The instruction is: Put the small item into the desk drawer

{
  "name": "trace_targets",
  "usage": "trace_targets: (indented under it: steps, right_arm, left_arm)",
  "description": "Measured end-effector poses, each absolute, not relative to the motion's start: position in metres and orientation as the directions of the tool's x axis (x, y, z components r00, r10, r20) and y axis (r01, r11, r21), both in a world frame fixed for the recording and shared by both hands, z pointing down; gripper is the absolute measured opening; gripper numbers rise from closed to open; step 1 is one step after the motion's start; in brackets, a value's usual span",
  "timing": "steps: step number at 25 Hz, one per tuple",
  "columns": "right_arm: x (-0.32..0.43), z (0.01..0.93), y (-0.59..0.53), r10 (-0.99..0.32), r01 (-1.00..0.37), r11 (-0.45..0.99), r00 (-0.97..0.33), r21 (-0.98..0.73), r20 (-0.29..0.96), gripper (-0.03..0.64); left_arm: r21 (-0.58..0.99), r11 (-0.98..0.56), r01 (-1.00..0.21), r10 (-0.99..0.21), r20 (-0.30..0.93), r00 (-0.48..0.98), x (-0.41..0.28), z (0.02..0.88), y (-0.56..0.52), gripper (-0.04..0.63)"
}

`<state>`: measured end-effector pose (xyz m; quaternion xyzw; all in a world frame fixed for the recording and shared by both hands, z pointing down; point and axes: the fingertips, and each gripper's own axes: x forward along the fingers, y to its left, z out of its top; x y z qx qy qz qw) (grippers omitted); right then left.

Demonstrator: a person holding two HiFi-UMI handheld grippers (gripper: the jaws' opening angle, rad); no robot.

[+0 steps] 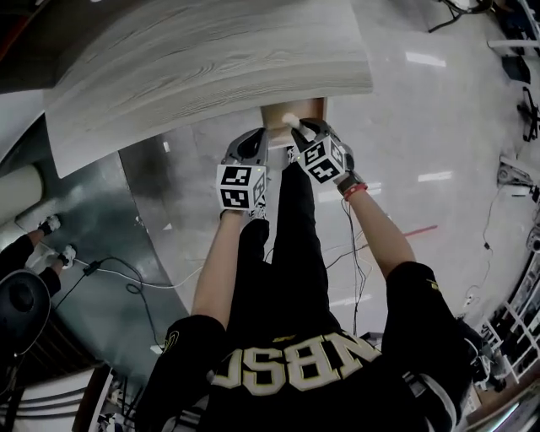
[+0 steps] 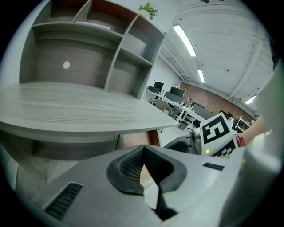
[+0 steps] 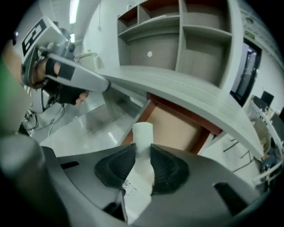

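The desk drawer (image 1: 295, 109) stands pulled out under the grey wooden desktop (image 1: 202, 59), its pale bottom (image 3: 173, 128) bare. My right gripper (image 3: 143, 153) is shut on the small item (image 3: 143, 133), a white paper-like roll that sticks up past the pads. It hovers at the drawer's front edge, where the item (image 1: 290, 120) shows above the right gripper (image 1: 301, 128). My left gripper (image 1: 256, 139) is beside it to the left, just in front of the drawer (image 2: 135, 138). The left gripper (image 2: 143, 148) has its tips touching and nothing between them.
A shelf unit (image 2: 102, 48) rises at the back of the desk, with a small plant (image 2: 148, 9) on top. Cables (image 1: 126, 274) trail over the glossy floor. Another person's shoes (image 1: 52, 224) are at the far left. Office desks and chairs (image 2: 177, 104) stand beyond.
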<state>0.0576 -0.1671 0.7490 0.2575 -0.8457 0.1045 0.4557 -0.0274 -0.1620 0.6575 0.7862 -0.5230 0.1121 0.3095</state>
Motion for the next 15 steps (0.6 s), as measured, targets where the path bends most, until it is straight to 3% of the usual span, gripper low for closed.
trace_targets:
  steps: [15]
  right_arm:
    - [0.043,0.856,-0.147,-0.175,-0.142,0.981,-0.368,0.131,0.913,0.112]
  left_arm:
    - [0.395,-0.176,-0.902,-0.73,0.562,0.388,-0.034,0.722,-0.165,0.015]
